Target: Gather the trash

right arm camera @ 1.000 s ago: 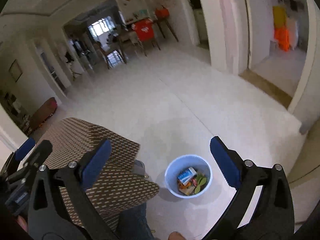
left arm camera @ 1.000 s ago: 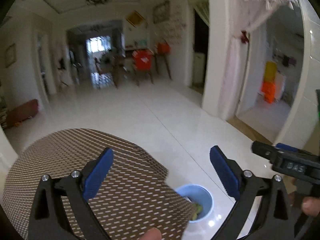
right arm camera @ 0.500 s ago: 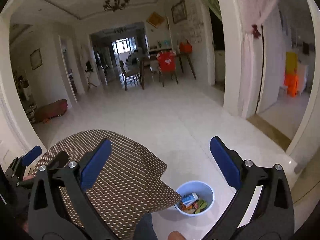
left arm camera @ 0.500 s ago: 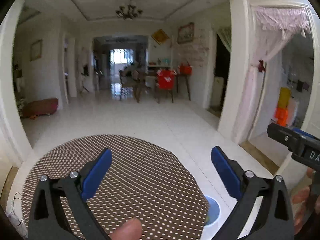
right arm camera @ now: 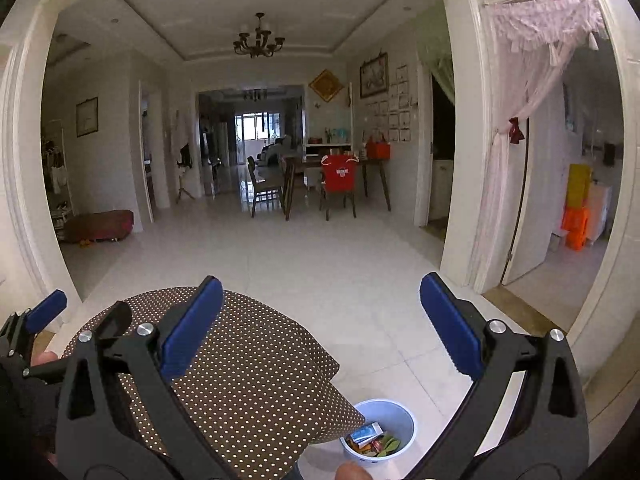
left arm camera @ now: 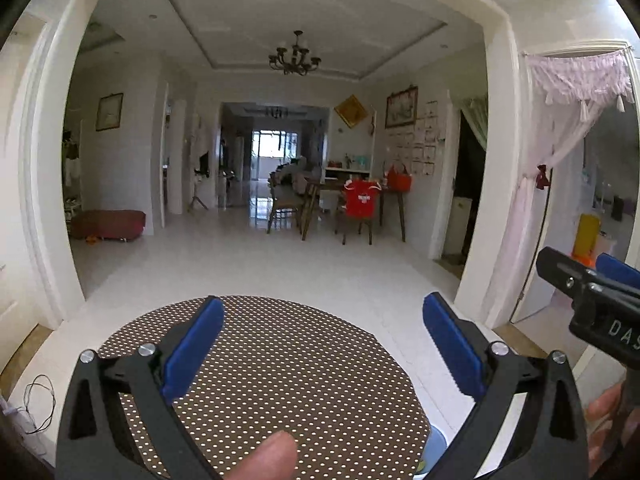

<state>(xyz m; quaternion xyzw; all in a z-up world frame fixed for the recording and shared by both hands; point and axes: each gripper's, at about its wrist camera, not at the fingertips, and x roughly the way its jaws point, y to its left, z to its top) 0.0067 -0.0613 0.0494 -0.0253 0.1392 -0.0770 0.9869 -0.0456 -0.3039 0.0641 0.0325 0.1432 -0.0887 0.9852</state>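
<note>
A pale blue bin (right arm camera: 380, 430) stands on the white tile floor beside the round table, holding a blue-and-white packet, green leaves and other scraps. Only its rim (left arm camera: 434, 446) peeks past the table edge in the left wrist view. My left gripper (left arm camera: 324, 344) is open and empty above the brown dotted tablecloth (left arm camera: 288, 380). My right gripper (right arm camera: 320, 324) is open and empty, raised above the table's right edge and the bin. The right gripper's body (left arm camera: 592, 300) shows at the right of the left view; the left gripper (right arm camera: 36, 320) shows at the far left of the right view.
The round table (right arm camera: 240, 380) fills the lower left. A wide white tiled floor (right arm camera: 320, 264) leads to a dining table with chairs (right arm camera: 316, 184). A white pillar (right arm camera: 460, 200) and curtained doorway (right arm camera: 532, 140) stand at right. A dark red bench (left arm camera: 108, 224) sits at left.
Both grippers have tilted up and levelled, so the room fills the views and the bin has slid to the bottom edge. Both stay open and empty.
</note>
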